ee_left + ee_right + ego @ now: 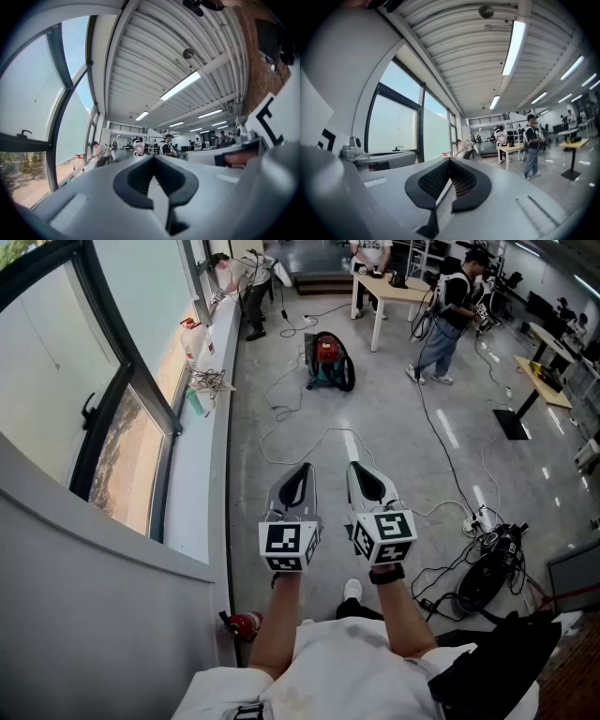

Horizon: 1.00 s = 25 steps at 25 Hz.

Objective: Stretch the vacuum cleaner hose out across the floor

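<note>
In the head view, a red and teal vacuum cleaner (327, 360) stands on the grey floor far ahead, its black hose (349, 373) curled against its right side. My left gripper (301, 471) and right gripper (360, 468) are held level side by side in front of me, well short of the vacuum. Both are shut with nothing between the jaws. The left gripper view shows my left gripper (153, 160) closed against the room beyond it. My right gripper (449, 162) is likewise closed and empty in the right gripper view.
Thin cables (309, 437) snake over the floor between me and the vacuum. A window sill (202, 442) with bottles runs along the left. A black machine (487, 575) and a power strip (478, 520) lie at the right. People stand by a table (389, 287) at the back.
</note>
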Motion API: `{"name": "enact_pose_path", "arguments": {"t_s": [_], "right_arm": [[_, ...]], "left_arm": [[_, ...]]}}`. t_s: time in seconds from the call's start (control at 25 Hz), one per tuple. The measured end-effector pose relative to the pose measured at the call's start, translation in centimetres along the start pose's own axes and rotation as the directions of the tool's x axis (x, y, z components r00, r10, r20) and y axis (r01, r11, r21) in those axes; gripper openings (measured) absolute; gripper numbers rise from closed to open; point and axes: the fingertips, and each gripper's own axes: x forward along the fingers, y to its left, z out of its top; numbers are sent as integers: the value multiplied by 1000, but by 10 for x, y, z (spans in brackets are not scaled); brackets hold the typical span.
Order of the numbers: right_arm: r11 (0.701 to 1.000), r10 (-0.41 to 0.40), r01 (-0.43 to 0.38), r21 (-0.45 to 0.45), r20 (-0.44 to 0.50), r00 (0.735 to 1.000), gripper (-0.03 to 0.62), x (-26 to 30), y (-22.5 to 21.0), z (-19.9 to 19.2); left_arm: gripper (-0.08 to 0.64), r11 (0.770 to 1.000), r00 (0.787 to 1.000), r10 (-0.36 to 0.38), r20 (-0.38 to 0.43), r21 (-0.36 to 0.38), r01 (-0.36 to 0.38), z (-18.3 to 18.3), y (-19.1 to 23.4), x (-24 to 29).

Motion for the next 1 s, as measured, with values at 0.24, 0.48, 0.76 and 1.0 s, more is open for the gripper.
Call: {"name": "enact_pose_path", "arguments": {"t_s": [0.24, 0.48, 0.76, 1.0], "right_arm": [[991, 131, -132, 6, 72, 989, -3, 55, -75, 47], [963, 248, -263, 64, 177, 952, -3, 60, -142, 65], [909, 367, -393, 141, 181, 913, -3, 85, -177, 48], [864, 382, -428, 264, 209, 900, -3, 127, -202, 35]], "left_arm": [[2, 999, 1000, 15, 21, 47, -16, 21, -18, 107], [2, 997, 1000, 16, 15, 80, -17, 15, -61, 173], [2, 994, 998, 9, -67, 110, -2, -17, -76, 216], [2, 997, 994, 2, -105, 81, 7, -44, -57, 264]]}}
